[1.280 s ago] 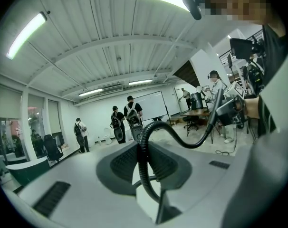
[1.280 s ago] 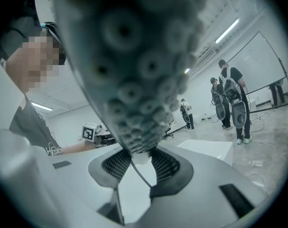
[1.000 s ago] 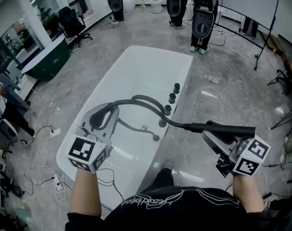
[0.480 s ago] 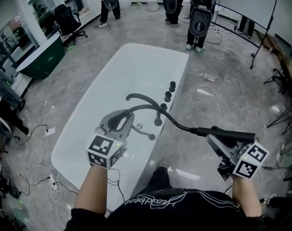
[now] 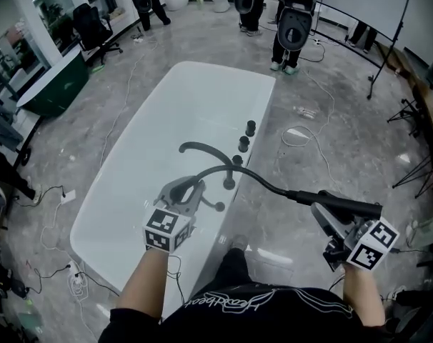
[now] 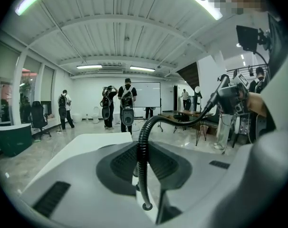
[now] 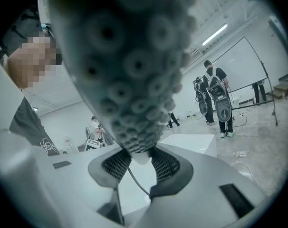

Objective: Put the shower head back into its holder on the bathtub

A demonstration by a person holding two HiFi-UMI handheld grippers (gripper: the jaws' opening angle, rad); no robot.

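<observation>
The white bathtub [image 5: 131,163] lies ahead, with a curved black spout [image 5: 195,148] and a row of black knobs [image 5: 243,143] on its right rim. The black hose [image 5: 263,182] arcs from the tub's rim to the black shower head [image 5: 341,206], which sits right of the tub over the floor. My right gripper [image 5: 322,210] is shut on the shower head; its nozzle face [image 7: 129,80] fills the right gripper view above the jaws [image 7: 137,158]. My left gripper [image 5: 190,189] is shut on the hose [image 6: 143,151] low over the tub's right rim.
Several people [image 5: 291,16] stand beyond the tub's far end. Cables [image 5: 306,131] lie on the grey floor to the right. A dark green tub [image 5: 48,84] and an office chair [image 5: 88,23] are at the left, and stands [image 5: 409,120] at the right.
My left gripper has come down and to the right with the hose, close to the tub's right rim. The right gripper with the shower head has sunk slightly.
</observation>
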